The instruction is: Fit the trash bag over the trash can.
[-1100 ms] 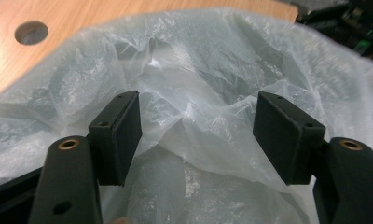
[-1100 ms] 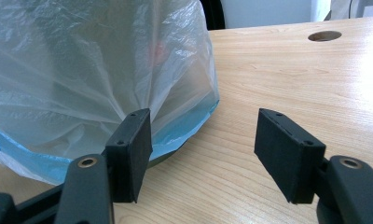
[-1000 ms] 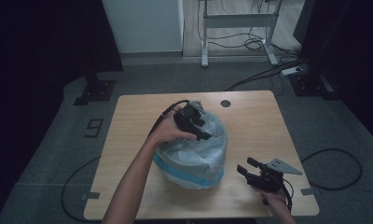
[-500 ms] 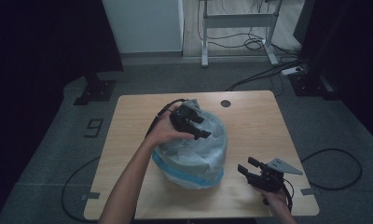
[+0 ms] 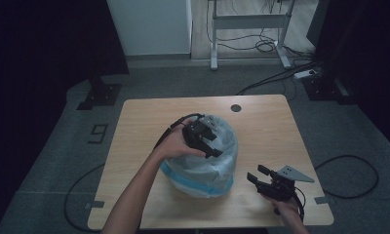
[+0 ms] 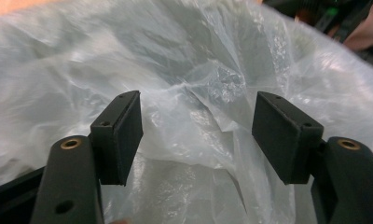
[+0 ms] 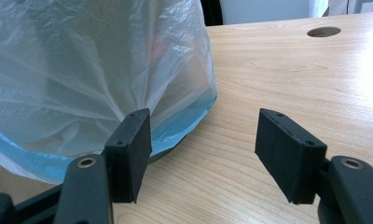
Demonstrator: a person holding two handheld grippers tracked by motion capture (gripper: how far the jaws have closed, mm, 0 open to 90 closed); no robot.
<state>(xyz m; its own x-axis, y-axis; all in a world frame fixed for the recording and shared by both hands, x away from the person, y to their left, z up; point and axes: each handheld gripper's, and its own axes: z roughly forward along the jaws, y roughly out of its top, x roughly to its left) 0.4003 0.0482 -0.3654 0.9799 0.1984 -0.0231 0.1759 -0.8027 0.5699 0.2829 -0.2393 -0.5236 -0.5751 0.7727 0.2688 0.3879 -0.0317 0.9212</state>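
Note:
A rounded bundle wrapped in a translucent plastic bag (image 5: 203,163), with a blue band along its base (image 5: 193,181), sits at the middle of the wooden table (image 5: 271,131). My left gripper (image 5: 215,146) rests over the bag's top, held by a hand, and is open. In the left gripper view its jaws (image 6: 198,135) stand wide apart, with crumpled film (image 6: 198,60) just beyond and between them, and the pads are not pressing it. My right gripper (image 5: 255,174) hovers open near the table's front right, pointing at the bag (image 7: 91,70). Nothing lies between its pads (image 7: 205,149).
A round cable hole (image 5: 236,107) marks the table's far side. The tabletop (image 7: 292,79) right of the bag is bare wood. On the floor behind stand a metal desk frame (image 5: 249,22), cables, a power strip (image 5: 307,74) and a dark stand (image 5: 98,92).
The left gripper has shifted slightly over the top of the bag. The right gripper has kept still.

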